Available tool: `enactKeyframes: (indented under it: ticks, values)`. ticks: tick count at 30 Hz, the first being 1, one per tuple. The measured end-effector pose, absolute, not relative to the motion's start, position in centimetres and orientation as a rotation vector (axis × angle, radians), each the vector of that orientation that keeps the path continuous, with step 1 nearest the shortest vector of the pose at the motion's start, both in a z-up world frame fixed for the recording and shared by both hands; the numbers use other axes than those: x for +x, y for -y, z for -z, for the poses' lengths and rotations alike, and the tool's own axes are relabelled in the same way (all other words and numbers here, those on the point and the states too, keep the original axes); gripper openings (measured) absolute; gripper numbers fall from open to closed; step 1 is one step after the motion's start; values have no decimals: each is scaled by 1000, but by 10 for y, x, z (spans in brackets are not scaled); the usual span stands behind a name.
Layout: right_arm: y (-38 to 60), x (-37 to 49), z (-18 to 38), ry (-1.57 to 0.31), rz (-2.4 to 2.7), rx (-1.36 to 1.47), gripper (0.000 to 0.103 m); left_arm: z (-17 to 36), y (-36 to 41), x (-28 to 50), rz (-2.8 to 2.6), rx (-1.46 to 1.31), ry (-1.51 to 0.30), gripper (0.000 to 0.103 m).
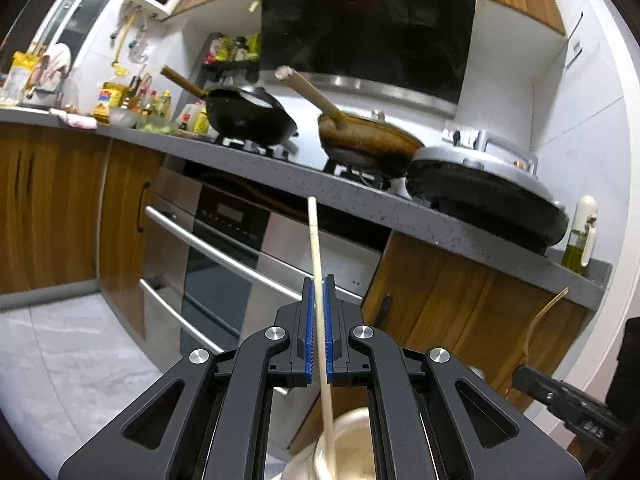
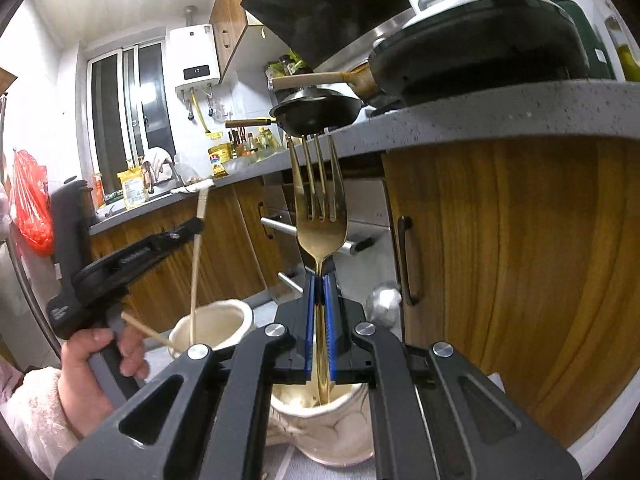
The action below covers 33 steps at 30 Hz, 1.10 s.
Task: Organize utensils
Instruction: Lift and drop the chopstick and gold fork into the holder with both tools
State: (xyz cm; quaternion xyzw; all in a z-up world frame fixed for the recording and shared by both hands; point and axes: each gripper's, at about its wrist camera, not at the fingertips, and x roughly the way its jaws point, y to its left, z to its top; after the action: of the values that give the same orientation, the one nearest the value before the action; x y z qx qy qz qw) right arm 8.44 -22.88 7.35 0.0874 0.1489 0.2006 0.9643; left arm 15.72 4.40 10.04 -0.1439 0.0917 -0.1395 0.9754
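My left gripper (image 1: 319, 284) is shut on a pale wooden chopstick (image 1: 316, 256) held upright; its lower end goes down into a cream ceramic holder (image 1: 352, 448) below the gripper. My right gripper (image 2: 320, 270) is shut on a gold fork (image 2: 318, 200), tines up, with its handle reaching down into another cream ceramic holder (image 2: 320, 436). In the right wrist view the left gripper (image 2: 188, 230) holds the chopstick (image 2: 196, 272) over the left holder (image 2: 212, 324), where a second chopstick (image 2: 148, 334) leans out. The fork also shows in the left wrist view (image 1: 540, 320).
A grey countertop (image 1: 360, 188) above carries a black wok (image 1: 248, 114), a brown pan (image 1: 368, 140), a covered black pan (image 1: 488, 196) and an oil bottle (image 1: 580, 240). Wooden cabinet doors (image 2: 520, 280) and a steel oven front (image 1: 224, 256) stand close behind the holders.
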Motion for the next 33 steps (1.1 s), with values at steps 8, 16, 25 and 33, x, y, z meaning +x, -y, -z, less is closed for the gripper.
enactKeyframes:
  ticks: [8, 16, 25, 33]
  values:
    - [229, 84, -59, -346, -396, 181, 5, -84, -47, 109, 307, -257, -192, 5]
    - [227, 81, -52, -341, -366, 155, 5, -71, -40, 96, 303, -176, -238, 5]
    - [237, 90, -47, -360, -334, 213, 6, -58, -33, 100, 296, -124, -294, 5]
    - [239, 98, -46, -371, -327, 216, 7, -58, -35, 100, 291, -128, -292, 12]
